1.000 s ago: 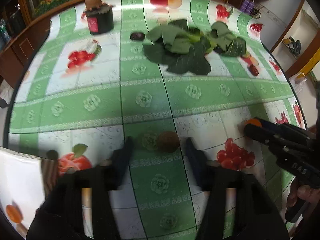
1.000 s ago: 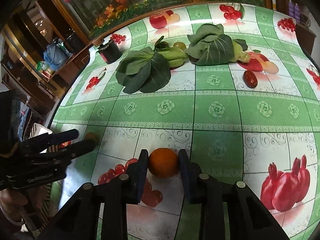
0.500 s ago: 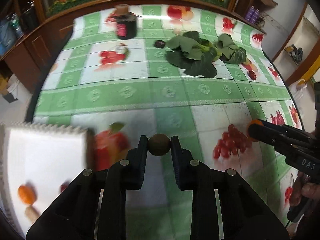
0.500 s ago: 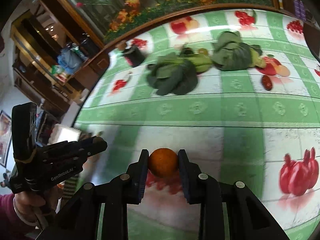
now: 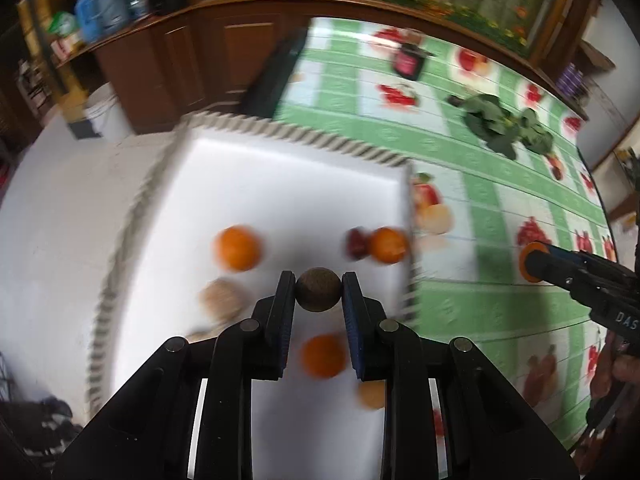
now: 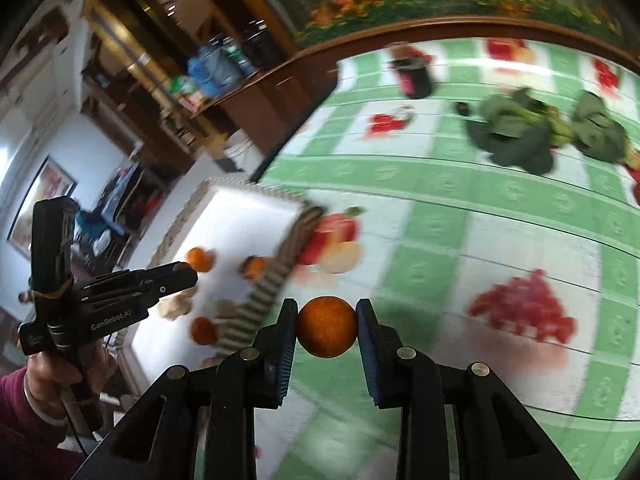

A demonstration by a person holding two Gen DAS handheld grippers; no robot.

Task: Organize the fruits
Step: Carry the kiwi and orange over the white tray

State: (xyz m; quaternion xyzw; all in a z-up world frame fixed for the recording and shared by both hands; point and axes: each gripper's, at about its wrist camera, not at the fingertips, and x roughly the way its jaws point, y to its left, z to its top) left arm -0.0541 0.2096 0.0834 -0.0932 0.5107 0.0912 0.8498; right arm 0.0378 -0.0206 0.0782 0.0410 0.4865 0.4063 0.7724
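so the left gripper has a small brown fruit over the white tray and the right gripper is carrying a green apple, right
Not quite. The right gripper is shut on an orange fruit, not a green apple; the right wrist view shows it pinched between the pads. The rest holds: the left gripper grips a small brown fruit over the white tray, as the left wrist view shows.
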